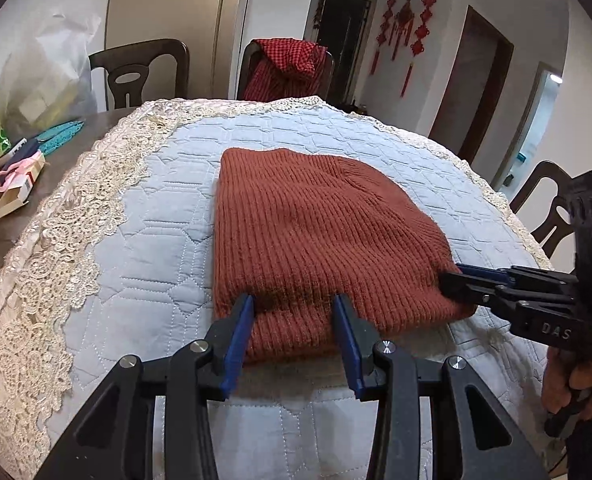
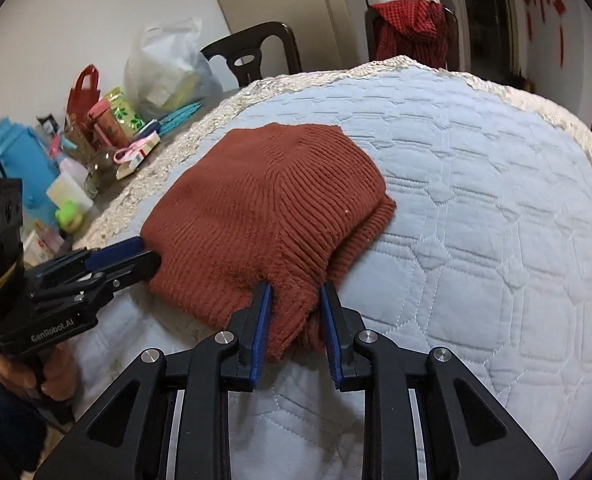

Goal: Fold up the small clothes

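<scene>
A rust-brown ribbed knit hat (image 1: pixel 316 236) lies folded on the pale blue quilted cover (image 1: pixel 144 248); it also shows in the right wrist view (image 2: pixel 256 208). My left gripper (image 1: pixel 294 308) is open, its blue pads on either side of the hat's near folded edge. My right gripper (image 2: pixel 296 296) is open, its jaws on either side of a bunched corner of the hat. The right gripper shows from the side in the left wrist view (image 1: pixel 456 280), and the left one in the right wrist view (image 2: pixel 148 252).
The quilt has a cream lace border (image 1: pixel 40 264) over a dark table. Clutter stands at the left: a plastic bag (image 2: pixel 168 64), bottles and boxes (image 2: pixel 68 184), a pink ribbon (image 1: pixel 16 172). Dark chairs (image 1: pixel 136 72) ring the table, one with red checked cloth (image 1: pixel 288 68).
</scene>
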Demonstrator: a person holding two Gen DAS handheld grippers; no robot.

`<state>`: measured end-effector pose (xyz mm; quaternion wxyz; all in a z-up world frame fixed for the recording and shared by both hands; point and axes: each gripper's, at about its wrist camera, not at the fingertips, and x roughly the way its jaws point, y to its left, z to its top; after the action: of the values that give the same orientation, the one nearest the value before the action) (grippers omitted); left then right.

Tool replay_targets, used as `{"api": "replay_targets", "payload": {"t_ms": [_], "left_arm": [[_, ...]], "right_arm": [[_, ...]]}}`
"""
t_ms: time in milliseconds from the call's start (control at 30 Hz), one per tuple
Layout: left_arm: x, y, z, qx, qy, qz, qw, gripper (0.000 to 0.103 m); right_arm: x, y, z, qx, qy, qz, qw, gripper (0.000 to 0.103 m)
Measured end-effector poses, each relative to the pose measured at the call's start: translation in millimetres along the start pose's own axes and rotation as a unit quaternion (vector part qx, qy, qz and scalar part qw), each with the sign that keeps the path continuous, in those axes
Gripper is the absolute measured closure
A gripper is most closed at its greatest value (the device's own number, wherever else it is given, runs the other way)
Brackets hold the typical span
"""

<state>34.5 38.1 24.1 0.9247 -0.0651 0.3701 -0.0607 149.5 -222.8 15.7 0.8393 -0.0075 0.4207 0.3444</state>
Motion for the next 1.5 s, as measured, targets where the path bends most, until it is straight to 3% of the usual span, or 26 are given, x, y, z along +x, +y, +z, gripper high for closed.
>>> {"api": "replay_targets", "payload": {"t_ms": [233, 467, 533, 800, 1133, 1500], "left_arm": [[-18, -4, -7, 0.001, -0.004, 0.018, 0.9998, 0.058], [-25, -7, -20, 0.005, 0.007, 0.036, 0.9993, 0.053], [-25, -8, -24, 0.008, 0.012, 0.041, 0.9991, 0.052], [-11, -5, -38, 0.007, 0.042, 0.068, 0.9967, 0.051], [-12, -16, -45, 0.022, 0.038, 0.092, 0.9948, 0.041], [-12, -18, -47, 0.025, 0.035, 0.096, 0.9944, 0.038]], "right_arm": [[-27, 15, -12, -0.019, -0.023, -0.006, 1.000, 0.077], [-38, 24, -28, -0.029, -0.014, -0.020, 0.999, 0.077], [-39, 26, -33, -0.035, -0.012, -0.029, 0.999, 0.065], [-26, 27, -49, -0.044, 0.008, -0.056, 0.997, 0.062], [-16, 28, -53, -0.058, 0.016, -0.076, 0.995, 0.059], [-15, 31, -55, -0.065, 0.018, -0.081, 0.994, 0.056]]}}
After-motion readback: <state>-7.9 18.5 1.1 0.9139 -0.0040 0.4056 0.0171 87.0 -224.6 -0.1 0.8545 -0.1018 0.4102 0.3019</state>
